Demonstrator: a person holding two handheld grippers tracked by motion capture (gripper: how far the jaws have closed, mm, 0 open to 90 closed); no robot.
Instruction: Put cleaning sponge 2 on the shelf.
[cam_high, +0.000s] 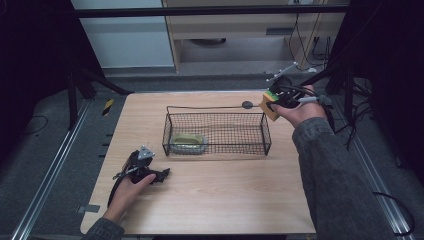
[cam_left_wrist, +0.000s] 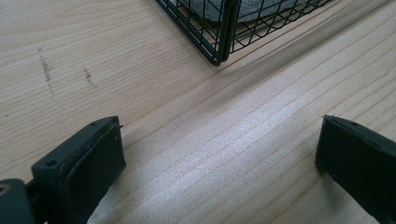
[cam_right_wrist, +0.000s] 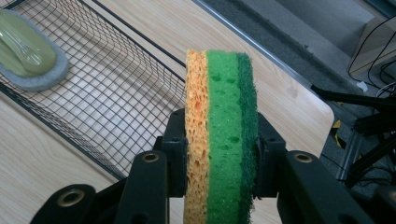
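High view: a pale wood-grain worktop (cam_high: 225, 200) carries one black wire-mesh basket (cam_high: 216, 133) holding one green-topped grey scrubber pad (cam_high: 189, 143) at its left end. The left claw (cam_high: 162, 175) rests near the basket's front left. The right claw (cam_high: 270, 104) hovers at the basket's far right corner.

Left gripper view: jaws spread wide over bare wood, the basket corner ahead.

Right gripper view: jaws clenched on one porous orange, green and dark-green layered sponge (cam_right_wrist: 222, 140), beside the basket.
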